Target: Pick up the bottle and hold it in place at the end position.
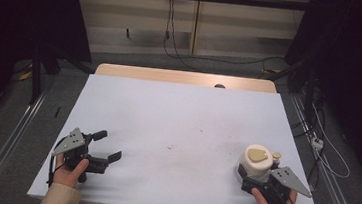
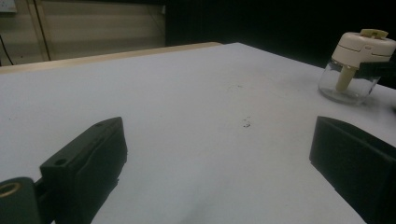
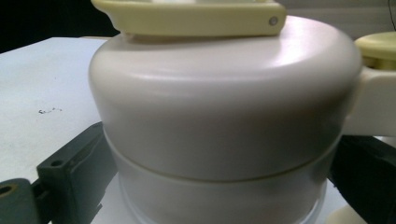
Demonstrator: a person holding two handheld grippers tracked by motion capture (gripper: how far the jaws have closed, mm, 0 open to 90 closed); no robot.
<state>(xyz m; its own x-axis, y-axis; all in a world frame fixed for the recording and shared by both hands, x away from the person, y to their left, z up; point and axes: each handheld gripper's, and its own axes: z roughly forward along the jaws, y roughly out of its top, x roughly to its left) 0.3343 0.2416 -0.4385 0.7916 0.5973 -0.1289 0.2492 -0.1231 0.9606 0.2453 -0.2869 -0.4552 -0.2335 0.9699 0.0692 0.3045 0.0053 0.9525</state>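
Jar (image 1: 257, 164) sat near table (image 1: 177, 117) right-front edge, R gripper (image 1: 256, 182) jaws pinching its cream lid. L gripper (image 1: 107, 147) spread, empty. Glass base prob fragile, slick; lid grip safest.

We hold the left gripper (image 1: 108, 146) at seven o'clock, jaws spread; the right gripper (image 1: 254, 178) at five o'clock clamps.

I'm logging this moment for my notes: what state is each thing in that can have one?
Left gripper: open, its fingers spread wide over bare table, holding nothing.
Right gripper: fingers on both sides of the jar's lid.
Jar: upright on the table, cream lid on, a pale stem hanging inside the clear glass.
Table: white top with a few dark specks near the middle.
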